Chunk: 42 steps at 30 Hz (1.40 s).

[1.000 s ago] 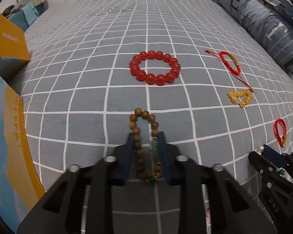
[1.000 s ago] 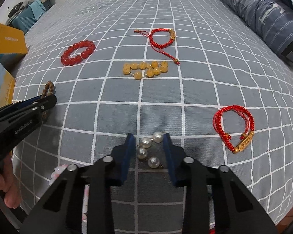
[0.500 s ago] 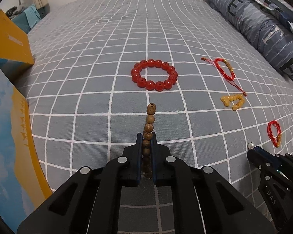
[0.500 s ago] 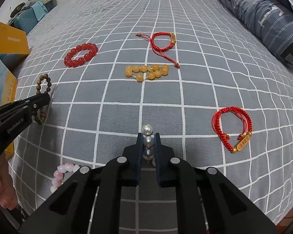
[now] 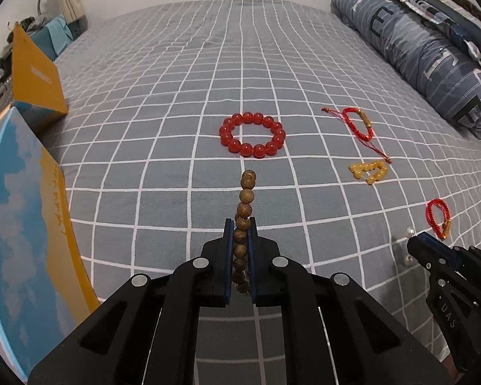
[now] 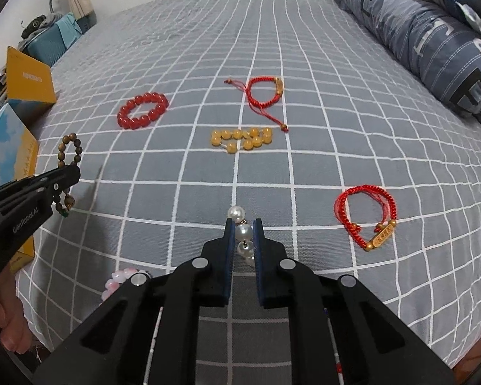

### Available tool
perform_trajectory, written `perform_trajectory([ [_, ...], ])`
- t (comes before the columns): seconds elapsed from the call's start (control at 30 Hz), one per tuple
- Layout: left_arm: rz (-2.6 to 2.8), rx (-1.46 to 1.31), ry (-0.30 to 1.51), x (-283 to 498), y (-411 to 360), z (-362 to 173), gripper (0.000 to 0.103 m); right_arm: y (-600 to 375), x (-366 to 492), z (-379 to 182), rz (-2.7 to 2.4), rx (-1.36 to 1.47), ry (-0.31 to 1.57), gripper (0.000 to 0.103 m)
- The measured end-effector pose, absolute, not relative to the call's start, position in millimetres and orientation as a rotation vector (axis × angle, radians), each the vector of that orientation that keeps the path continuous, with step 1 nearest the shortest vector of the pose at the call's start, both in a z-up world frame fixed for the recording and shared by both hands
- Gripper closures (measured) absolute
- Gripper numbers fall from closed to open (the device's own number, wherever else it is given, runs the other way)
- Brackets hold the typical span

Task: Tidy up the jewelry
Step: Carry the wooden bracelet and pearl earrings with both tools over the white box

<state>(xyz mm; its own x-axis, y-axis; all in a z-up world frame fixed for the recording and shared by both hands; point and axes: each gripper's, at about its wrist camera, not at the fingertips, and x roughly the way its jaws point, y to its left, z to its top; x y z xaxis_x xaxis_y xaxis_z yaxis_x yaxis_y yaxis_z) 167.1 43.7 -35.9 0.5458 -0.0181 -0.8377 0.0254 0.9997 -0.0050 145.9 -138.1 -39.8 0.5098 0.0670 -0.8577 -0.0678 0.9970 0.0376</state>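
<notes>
1. Left gripper (image 5: 240, 224) clamped on wooden bead bracelet (image 5: 245, 207), pinched flat between the 2 blue pads; top beads sticking up past the fingertips, rest of the loop running down between the fingers. Same bracelet in the right wrist view at (image 6: 70, 147), hanging off the bedspread from the left gripper (image 6: 68, 178), with a green bead at its low end.
2. Right gripper (image 6: 242, 224) closed on pearl bracelet (image 6: 243, 231); 1 pearl above the tips, 1 squeezed between the pads, more dangling below. In the left wrist view, right gripper (image 5: 415, 245) at the lower right with pearls (image 5: 409, 232) at its tip.
3. Lying flat on the grey checked bedspread (image 5: 163, 122), beyond both grippers: red bead bracelet (image 5: 252, 134) straight ahead of the left gripper, well apart from it; yellow bead bracelet (image 6: 242, 138) ahead of the right gripper; red cord bracelet with gold tube (image 6: 266, 94) just past the yellow one, its tail cord ending beside it.
4. Red cord bracelet with gold plate (image 6: 367, 216) to the right of the right gripper, near it.
5. Pink bead bracelet (image 6: 120, 279) at lower left of the right gripper, partly hidden behind its body.
6. Nothing lying between either gripper and the bracelets ahead.
7. Blue-and-yellow box (image 5: 25, 234) at the left edge of the bed, close beside the left gripper; yellow box (image 5: 33, 77) farther back; contents not visible.
8. Blue striped pillow (image 5: 426, 51) along the right side.
</notes>
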Motion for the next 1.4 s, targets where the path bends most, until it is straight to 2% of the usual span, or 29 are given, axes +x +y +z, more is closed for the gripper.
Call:
perform_trajectory([
  [0.87,-0.015,0.021,0.848,115.1,51.9,24.4,0.096,-119.7,113.5,12.7,0.098,-0.015,0.886,0.092],
  [1.4,0.026,-0.015,0.763,74.6,85.1,69.5,0.096,-90.2,97.4,45.8,0.139,-0.018,0.838,0.092],
])
